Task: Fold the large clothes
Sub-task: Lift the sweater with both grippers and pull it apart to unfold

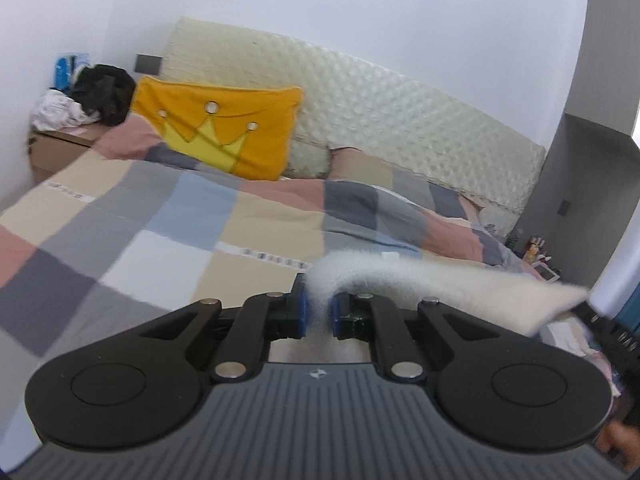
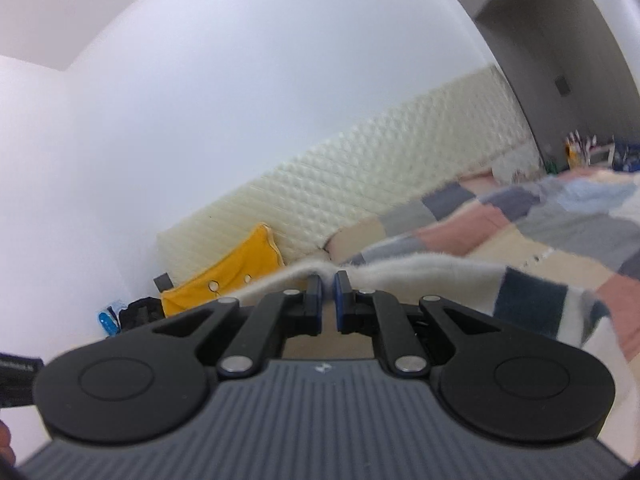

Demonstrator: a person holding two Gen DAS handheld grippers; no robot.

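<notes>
A fluffy white garment [image 1: 472, 284] is lifted above the bed. In the left wrist view my left gripper [image 1: 319, 304] is shut on a bunched edge of it, and the cloth stretches away to the right. In the right wrist view my right gripper [image 2: 328, 286] is shut on another part of the white garment [image 2: 420, 272], whose edge runs out to both sides of the blue pads [image 2: 316, 288]. The garment's lower part hangs out of sight below both grippers.
The bed carries a patchwork quilt [image 1: 160, 216] with an orange crown pillow [image 1: 224, 128] against a cream padded headboard [image 1: 392, 128]. A cardboard box [image 1: 52, 148] with piled clothes stands at the far left. A grey cabinet [image 1: 580, 184] and small bottles [image 1: 536, 252] stand at the right.
</notes>
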